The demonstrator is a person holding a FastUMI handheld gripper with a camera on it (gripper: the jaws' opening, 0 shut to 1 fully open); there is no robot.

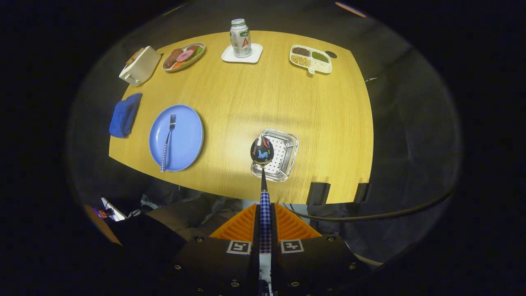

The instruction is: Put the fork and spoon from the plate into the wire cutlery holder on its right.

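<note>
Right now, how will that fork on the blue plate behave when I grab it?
The fork looks stiff and light. Lying flat on the smooth blue plate, it may slide. The gripper holds the spoon by a similar thin handle, so pinching should work.

Gripper (pixel 265 213) fingers clamped on checkered handle of metal spoon (pixel 262 150), bowl above square wire cutlery holder (pixel 283 142). Checkered-handle fork (pixel 168 142) lies on round blue plate (pixel 187 137), on wooden table (pixel 246 102).

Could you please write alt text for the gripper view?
The gripper is shut on the spoon, its bowl above the wire cutlery holder on a wooden table. The fork lies on the blue plate.
</note>
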